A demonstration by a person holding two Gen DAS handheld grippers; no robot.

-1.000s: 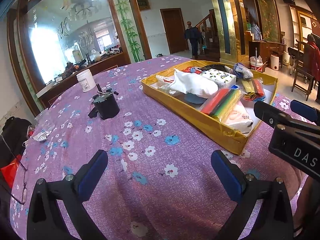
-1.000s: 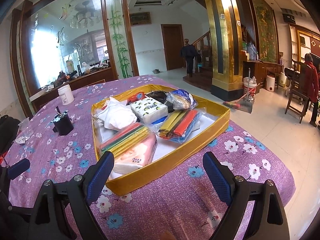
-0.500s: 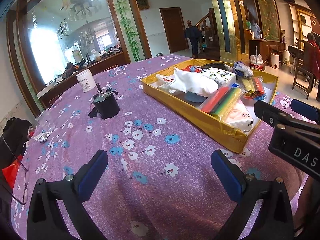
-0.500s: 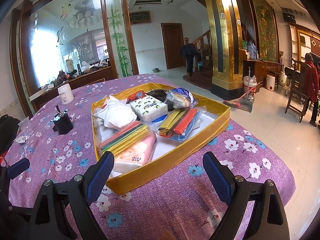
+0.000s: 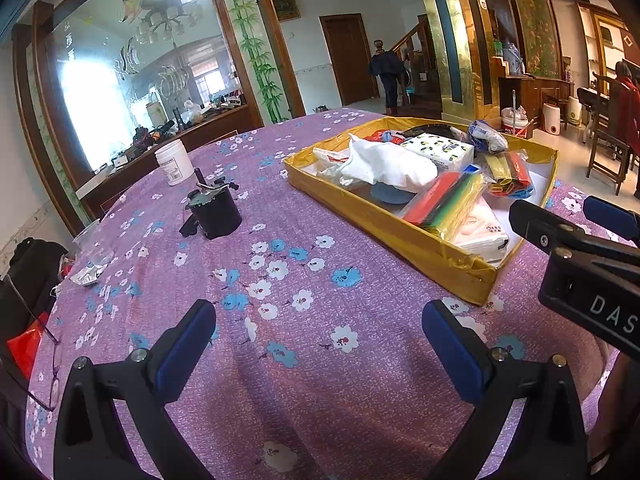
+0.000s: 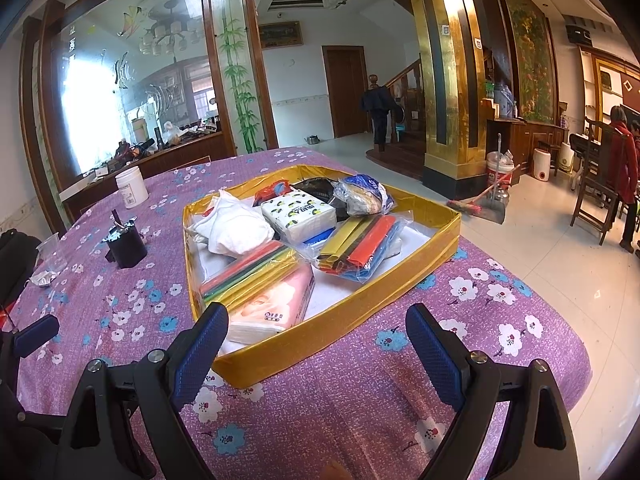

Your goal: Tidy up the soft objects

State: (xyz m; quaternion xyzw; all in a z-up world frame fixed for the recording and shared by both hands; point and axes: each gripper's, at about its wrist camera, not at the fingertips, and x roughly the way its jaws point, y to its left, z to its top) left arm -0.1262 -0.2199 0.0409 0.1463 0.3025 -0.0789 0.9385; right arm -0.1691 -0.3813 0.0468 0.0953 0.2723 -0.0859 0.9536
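The gold-edged tray (image 6: 340,332) of soft packets sits on the floral tablecloth (image 6: 360,412) straight ahead of the right gripper (image 6: 316,344), its near corner between the spread, empty fingers, so this hand is judged the nearer one. From the left gripper (image 5: 318,340), also wide open and holding nothing, the tray lies off to the right. The pink tissue pack (image 6: 276,304) lies nearest, its long axis running away toward the tray's middle.

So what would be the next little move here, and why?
Probably ease the right gripper forward and down toward the pink tissue pack at the near corner of the gold tray. Both grippers are open and hold nothing, the left gripper faces bare tablecloth, and that pack lies closest to the right one.
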